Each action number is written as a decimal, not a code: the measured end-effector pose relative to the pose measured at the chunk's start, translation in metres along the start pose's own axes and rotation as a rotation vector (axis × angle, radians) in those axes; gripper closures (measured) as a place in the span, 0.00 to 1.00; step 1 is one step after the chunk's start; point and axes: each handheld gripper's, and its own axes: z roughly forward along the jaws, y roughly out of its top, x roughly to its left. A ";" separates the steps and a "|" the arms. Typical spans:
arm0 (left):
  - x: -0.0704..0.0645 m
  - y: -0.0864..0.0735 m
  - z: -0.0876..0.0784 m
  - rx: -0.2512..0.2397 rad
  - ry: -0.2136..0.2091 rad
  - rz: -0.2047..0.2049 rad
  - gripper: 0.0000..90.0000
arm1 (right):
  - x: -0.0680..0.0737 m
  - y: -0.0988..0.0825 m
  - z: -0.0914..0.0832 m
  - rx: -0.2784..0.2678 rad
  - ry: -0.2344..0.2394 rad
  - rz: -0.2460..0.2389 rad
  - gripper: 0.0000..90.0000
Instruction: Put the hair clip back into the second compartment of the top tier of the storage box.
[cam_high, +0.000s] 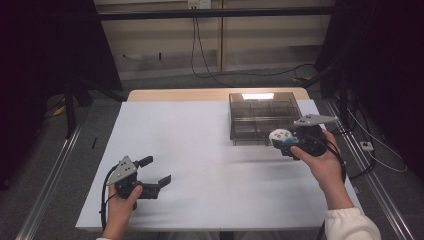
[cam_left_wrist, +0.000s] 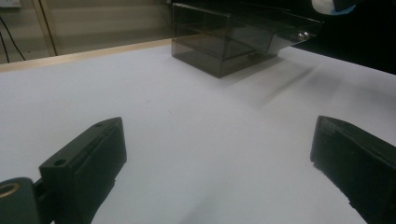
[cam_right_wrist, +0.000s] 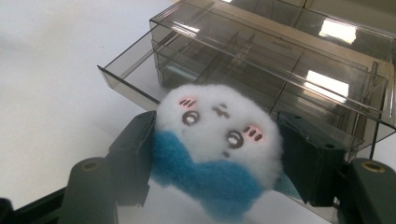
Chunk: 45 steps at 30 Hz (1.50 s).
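Plush toy (cam_right_wrist: 215, 154), white with a blue band and a stitched face, pinched between right gripper (cam_high: 286, 142) jaws, held just above the open drawer of the smoked plastic organizer (cam_high: 262, 116) near the table's (cam_high: 200, 150) far right corner. Toy's underside hidden. Left gripper (cam_high: 152, 171) jaws spread, nothing between them, near the front left corner.

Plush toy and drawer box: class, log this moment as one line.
right gripper: shut on plush toy | position: above open drawer box | left gripper: open, holding nothing, over table
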 end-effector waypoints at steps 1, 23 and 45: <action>0.000 0.000 0.000 0.001 -0.002 0.004 0.04 | 0.000 0.001 0.000 0.000 -0.001 0.000 0.35; -0.001 -0.001 -0.002 0.005 0.003 0.007 0.04 | 0.002 0.011 0.011 0.022 -0.010 -0.011 0.35; -0.002 -0.001 -0.002 0.012 0.009 0.017 0.04 | -0.007 0.014 0.019 0.031 -0.043 0.014 0.35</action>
